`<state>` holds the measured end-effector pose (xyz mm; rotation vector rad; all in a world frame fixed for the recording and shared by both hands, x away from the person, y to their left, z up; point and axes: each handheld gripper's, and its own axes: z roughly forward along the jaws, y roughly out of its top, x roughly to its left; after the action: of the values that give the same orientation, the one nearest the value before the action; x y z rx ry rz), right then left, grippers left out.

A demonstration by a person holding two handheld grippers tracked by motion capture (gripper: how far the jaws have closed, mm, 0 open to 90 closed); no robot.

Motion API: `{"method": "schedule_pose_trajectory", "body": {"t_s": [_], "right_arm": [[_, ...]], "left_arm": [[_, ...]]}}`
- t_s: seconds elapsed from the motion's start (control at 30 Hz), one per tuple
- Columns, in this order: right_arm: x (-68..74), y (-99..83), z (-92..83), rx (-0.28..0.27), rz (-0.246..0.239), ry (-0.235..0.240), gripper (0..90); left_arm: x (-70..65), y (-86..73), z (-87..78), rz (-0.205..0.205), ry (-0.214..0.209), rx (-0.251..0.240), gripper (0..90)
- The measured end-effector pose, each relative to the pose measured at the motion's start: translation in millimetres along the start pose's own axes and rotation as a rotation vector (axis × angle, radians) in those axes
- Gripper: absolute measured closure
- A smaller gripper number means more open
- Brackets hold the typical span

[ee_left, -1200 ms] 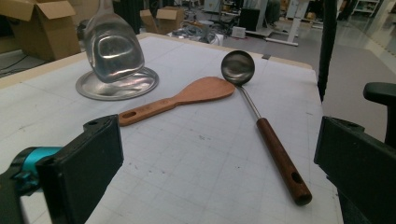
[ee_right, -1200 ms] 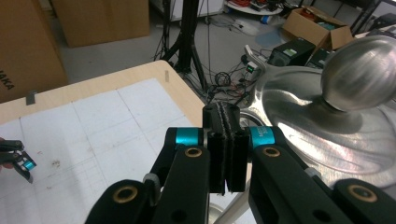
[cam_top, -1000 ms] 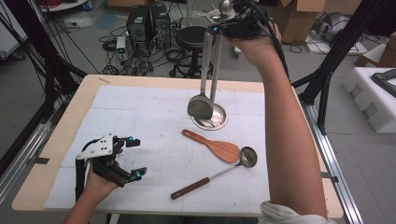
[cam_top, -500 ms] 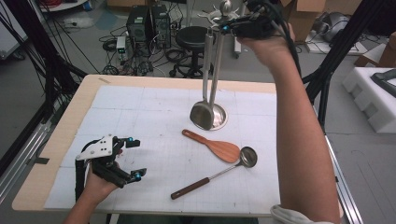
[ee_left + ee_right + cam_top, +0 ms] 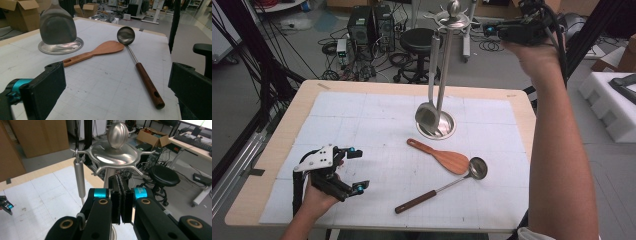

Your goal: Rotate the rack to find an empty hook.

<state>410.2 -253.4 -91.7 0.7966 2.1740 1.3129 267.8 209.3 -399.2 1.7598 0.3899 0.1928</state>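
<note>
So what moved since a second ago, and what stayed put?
The right gripper, its jaws shut on nothing, drew away from the top of the tall silver utensil stand toward the right, leaving the shiny metal spatula hanging there. The left gripper stayed resting open on the table. The wooden rice paddle and the steel ladle with the brown handle did not move.

high view looks down on the table (image 5: 362, 105); claw views sit low, sharing the utensil stand (image 5: 117, 152).
</note>
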Motion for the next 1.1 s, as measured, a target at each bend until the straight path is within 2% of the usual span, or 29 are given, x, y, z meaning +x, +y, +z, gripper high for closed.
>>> {"method": "schedule_pose_trajectory", "body": {"t_s": [0.4, 0.53, 1.1], "right_arm": [[9.7, 2.7, 23.8, 0.017, -0.021, 0.046, 89.4], [13.0, 3.3, 25.4, 0.008, -0.026, 0.062, 89.4], [16.3, 3.3, 25.4, 0.009, -0.024, 0.055, 89.5]], "left_arm": [[0.4, -1.0, -1.2, 0.002, 0.001, 0.01, 1.7], [0.7, -1.1, -1.4, 0.001, 0.001, 0.01, 1.7], [1.4, -1.0, -0.6, 0.001, 0.001, 0.006, 1.7]]}}
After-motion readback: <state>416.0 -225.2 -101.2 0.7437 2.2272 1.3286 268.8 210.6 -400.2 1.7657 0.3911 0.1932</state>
